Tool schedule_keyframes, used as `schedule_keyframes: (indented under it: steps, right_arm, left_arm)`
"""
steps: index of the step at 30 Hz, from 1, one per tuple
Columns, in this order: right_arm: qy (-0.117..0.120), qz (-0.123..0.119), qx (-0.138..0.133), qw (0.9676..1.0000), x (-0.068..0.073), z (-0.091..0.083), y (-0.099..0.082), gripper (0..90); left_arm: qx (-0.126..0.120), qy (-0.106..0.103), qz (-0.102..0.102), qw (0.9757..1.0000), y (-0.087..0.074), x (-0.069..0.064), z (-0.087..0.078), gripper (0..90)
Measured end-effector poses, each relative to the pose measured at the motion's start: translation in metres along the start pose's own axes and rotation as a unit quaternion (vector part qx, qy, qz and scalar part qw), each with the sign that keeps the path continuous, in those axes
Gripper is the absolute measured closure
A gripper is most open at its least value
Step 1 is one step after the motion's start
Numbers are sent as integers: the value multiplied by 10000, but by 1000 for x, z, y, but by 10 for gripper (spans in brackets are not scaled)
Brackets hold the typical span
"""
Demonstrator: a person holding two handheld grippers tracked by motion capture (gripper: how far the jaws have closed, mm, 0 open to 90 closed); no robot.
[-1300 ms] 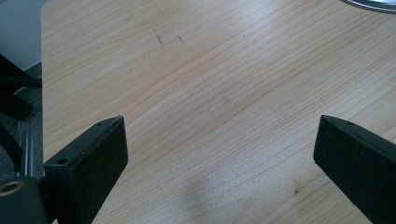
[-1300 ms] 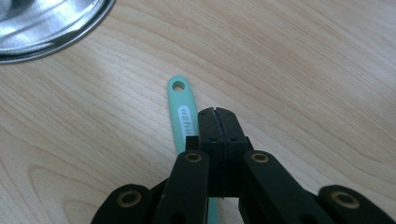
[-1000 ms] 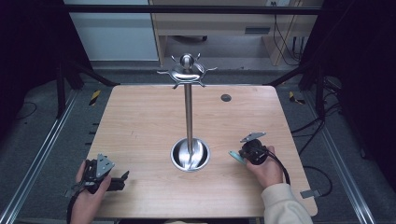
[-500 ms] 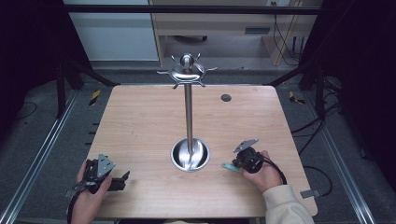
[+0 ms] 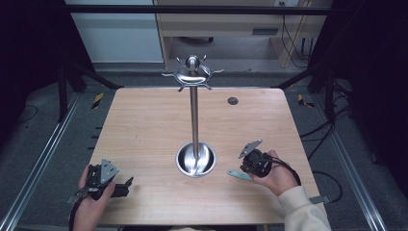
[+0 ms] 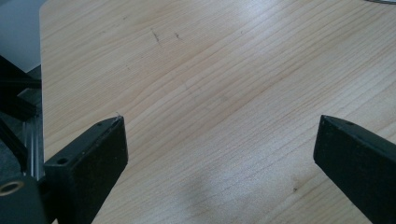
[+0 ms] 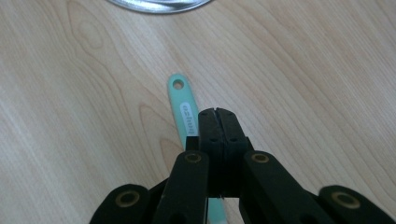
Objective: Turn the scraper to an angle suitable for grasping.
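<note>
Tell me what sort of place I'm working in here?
Most likely a lab or data-recording station, not a home. A bare wooden table stands inside a dark metal frame, cables trail over the grey floor, and a steel hanging stand is the main prop.

Grey floor (image 5: 43,144), pale cabinet (image 5: 115,33) behind wooden table (image 5: 144,120).

— Teal tool (image 7: 182,108)?
— Lower handle hidden under the right gripper (image 7: 217,113); whether the pads actually pinch it cannot be told.
— Metal stand (image 5: 194,120)?
— Base rim (image 7: 159,4) cut off by the top edge; handle lettering illegible.
</note>
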State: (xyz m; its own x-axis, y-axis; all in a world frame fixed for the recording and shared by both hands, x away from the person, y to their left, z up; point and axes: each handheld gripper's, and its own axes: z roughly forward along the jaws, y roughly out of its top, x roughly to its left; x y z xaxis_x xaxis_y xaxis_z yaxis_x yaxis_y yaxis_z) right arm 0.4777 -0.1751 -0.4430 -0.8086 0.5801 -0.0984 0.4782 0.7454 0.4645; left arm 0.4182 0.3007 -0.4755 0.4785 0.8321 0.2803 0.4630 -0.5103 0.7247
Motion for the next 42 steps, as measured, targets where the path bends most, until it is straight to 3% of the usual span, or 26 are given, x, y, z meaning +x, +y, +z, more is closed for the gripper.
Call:
schedule_keyframes:
  steps: [1, 3, 4, 14, 42]
  right_arm:
    - [44, -178, 174, 9997, -1, 0, 4, 894]
    - [81, -238, 267, 9993, -1, 1, 6, 882]
    - [104, -369, 458, 9982, -2, 3, 10, 848]
    - [364, -539, 1014, 9927, -3, 18, 17, 710]
    - [582, -592, 1374, 9870, -2, 36, 19, 710]
  left_arm:
    - [0, 0, 11, 10000, 0, 0, 0, 27]
    - [-7, -4, 15, 10000, 1, -1, 0, 27]
    - [-14, -12, 16, 10000, 1, -1, 0, 27]
    - [7, -19, 36, 10000, 0, -1, 1, 27]
    - [46, -43, 79, 9999, 0, -1, 1, 27]
